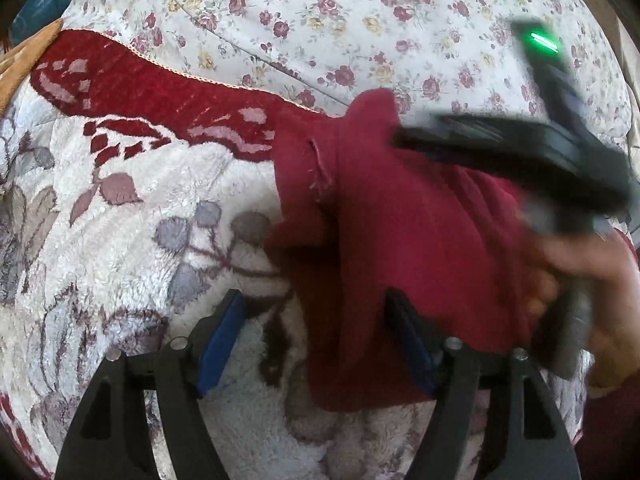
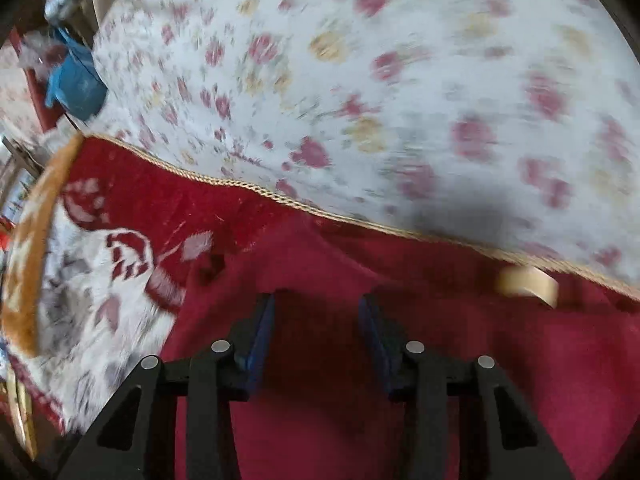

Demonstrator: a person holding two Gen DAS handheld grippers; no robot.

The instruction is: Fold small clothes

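Observation:
A small dark red garment lies bunched on a fluffy white blanket with a red border. My left gripper is open, its blue pads low over the garment's near left edge, holding nothing. My right gripper reaches in from the right, blurred, its tips over the garment's far part. In the right wrist view the right gripper is open over the red garment, nothing between its pads. That view is motion-blurred.
A floral white sheet covers the bed beyond the blanket's red border. A pale tag or tape piece lies at the right. A blue object and clutter sit off the bed's far left.

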